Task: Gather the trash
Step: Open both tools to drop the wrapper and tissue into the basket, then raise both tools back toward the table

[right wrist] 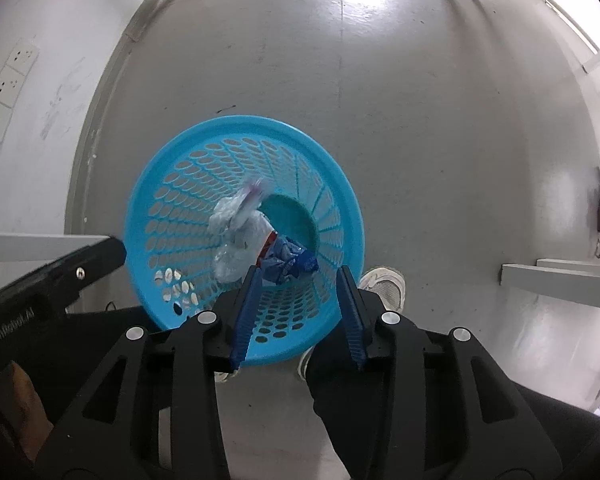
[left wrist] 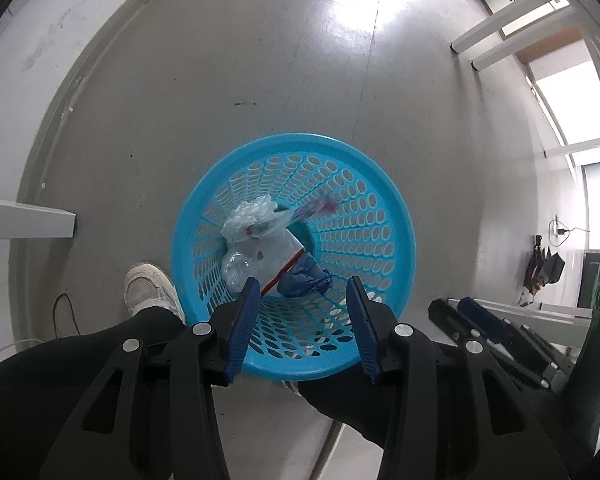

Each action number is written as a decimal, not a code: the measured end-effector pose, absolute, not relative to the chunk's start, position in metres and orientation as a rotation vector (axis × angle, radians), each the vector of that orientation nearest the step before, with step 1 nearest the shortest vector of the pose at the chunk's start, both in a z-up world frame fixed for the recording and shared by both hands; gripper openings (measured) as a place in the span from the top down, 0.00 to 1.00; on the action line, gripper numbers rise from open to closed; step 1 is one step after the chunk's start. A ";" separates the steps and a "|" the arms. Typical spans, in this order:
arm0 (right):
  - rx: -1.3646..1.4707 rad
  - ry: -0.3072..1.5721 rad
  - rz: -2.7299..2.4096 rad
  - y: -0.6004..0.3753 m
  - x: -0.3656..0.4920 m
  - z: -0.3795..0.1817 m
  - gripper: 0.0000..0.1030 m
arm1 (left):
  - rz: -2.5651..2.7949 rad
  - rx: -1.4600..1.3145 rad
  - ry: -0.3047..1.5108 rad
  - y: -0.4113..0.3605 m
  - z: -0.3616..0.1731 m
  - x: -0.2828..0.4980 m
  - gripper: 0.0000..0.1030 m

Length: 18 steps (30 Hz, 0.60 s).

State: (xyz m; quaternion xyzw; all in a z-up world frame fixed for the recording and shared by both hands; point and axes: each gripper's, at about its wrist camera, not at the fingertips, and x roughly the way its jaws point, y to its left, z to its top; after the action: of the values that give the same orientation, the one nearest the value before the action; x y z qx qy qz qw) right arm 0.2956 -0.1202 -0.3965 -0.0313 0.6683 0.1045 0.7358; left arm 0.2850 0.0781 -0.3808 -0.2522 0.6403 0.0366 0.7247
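A blue perforated plastic basket [left wrist: 384, 184] stands on the grey floor, also in the right wrist view [right wrist: 172, 160]. Inside lie crumpled clear plastic [left wrist: 248, 216], a white bag [left wrist: 276, 256] and a blue wrapper [left wrist: 304, 280]; the same clear plastic [right wrist: 224, 216] and blue wrapper [right wrist: 288, 260] show in the right wrist view. A small blurred pink and blue piece [left wrist: 320, 205] is in mid-air inside the basket. My left gripper [left wrist: 302, 292] is open and empty above the basket. My right gripper [right wrist: 298, 280] is open and empty above it too.
The person's white shoes [left wrist: 148, 288] [right wrist: 384, 284] and black trousers stand beside the basket. White table legs [left wrist: 28, 220] [right wrist: 560, 280] flank it. A wall with sockets [right wrist: 12, 76] is on the left. The left gripper's body [right wrist: 60, 276] shows in the right wrist view.
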 end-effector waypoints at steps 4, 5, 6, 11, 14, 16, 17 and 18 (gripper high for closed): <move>-0.072 1.454 0.249 -0.119 0.286 -0.386 0.59 | 0.080 -0.528 1.395 0.078 -0.372 0.277 0.57; -0.069 1.447 0.258 -0.118 0.283 -0.381 0.59 | 0.080 -0.516 1.390 0.077 -0.369 0.275 0.57; -0.070 1.441 0.263 -0.119 0.279 -0.379 0.59 | 0.079 -0.503 1.384 0.076 -0.364 0.272 0.57; -0.075 1.406 0.273 -0.120 0.264 -0.361 0.54 | 0.076 -0.463 1.352 0.073 -0.347 0.259 0.56; -0.069 1.383 0.277 -0.124 0.254 -0.349 0.53 | 0.080 -0.431 1.323 0.072 -0.335 0.252 0.55; -0.069 1.362 0.282 -0.126 0.247 -0.340 0.53 | 0.078 -0.408 1.301 0.070 -0.325 0.247 0.53; -0.069 1.346 0.287 -0.128 0.243 -0.333 0.52 | 0.074 -0.387 1.289 0.068 -0.320 0.243 0.51; -0.071 1.333 0.292 -0.128 0.239 -0.328 0.49 | 0.076 -0.361 1.286 0.065 -0.316 0.239 0.49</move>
State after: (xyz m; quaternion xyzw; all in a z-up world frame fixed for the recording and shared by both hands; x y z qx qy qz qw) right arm 0.2394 -0.1285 -0.3283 -0.0328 0.6159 0.1350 0.7755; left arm 0.2394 0.0655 -0.3155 -0.1674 0.5960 0.0354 0.7845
